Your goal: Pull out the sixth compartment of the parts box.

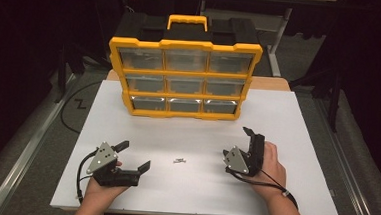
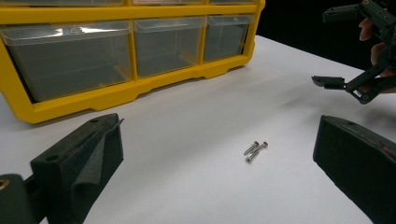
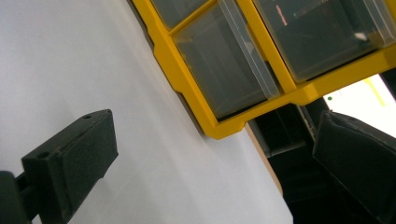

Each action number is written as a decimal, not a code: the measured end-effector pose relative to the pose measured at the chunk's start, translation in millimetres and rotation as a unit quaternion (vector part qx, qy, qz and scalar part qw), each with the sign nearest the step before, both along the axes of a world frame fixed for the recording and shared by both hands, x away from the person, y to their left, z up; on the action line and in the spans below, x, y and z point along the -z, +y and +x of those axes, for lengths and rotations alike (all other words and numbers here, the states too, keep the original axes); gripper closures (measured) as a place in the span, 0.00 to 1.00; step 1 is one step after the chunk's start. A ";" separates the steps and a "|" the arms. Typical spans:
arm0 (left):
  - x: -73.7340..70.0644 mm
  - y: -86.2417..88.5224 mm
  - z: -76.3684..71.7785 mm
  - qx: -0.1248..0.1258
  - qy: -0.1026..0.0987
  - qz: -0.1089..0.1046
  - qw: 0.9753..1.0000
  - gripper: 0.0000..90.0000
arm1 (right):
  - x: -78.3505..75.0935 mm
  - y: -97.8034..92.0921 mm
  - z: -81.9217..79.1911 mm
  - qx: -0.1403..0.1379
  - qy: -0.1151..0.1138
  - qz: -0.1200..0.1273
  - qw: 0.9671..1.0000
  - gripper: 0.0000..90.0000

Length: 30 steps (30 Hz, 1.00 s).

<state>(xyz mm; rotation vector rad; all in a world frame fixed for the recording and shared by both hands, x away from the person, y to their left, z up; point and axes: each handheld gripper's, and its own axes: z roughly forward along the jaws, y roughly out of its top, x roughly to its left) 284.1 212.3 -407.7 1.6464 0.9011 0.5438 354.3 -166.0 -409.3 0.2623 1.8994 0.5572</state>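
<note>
— High view first: what stood on the matte white tabletop (image 1: 287, 123)?

— A yellow plastic organiser case (image 1: 182, 79) with nine clear drawers in three rows, a yellow carry handle on top. It stood upright at the far side. The drawers were see-through plastic, and I could not tell what they held.

— And nearer than the case?

— A few small silver metal screws (image 1: 178, 161) lay loose in a tight cluster, well in front of the case's bottom row. In the left gripper view the small silver metal screws (image 2: 255, 150) were slim and shiny, touching one another.

— The tongs?

— The black left gripper (image 1: 134, 155) was held in front of the case's left end, jaws spread wide, nothing between them; its pads looked like coarse dark foam. The black right gripper (image 1: 237, 142) sat in front of the case's right end, likewise released and empty. The screws lay between the two, untouched.
</note>
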 end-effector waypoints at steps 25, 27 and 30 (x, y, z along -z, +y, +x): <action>0.1 -1.1 -0.4 0.007 -0.004 0.003 1.000 0.03 | 8.8 10.5 -3.1 -0.004 -0.048 -0.099 0.994 0.02; 0.0 -1.5 -0.6 0.007 -0.005 0.005 1.000 0.03 | 8.9 11.6 -3.5 0.000 -0.057 -0.110 0.992 0.03; -0.3 -1.8 -1.0 0.007 -0.008 0.008 1.000 0.03 | 10.5 14.8 -3.0 -0.003 -0.059 -0.113 0.992 0.03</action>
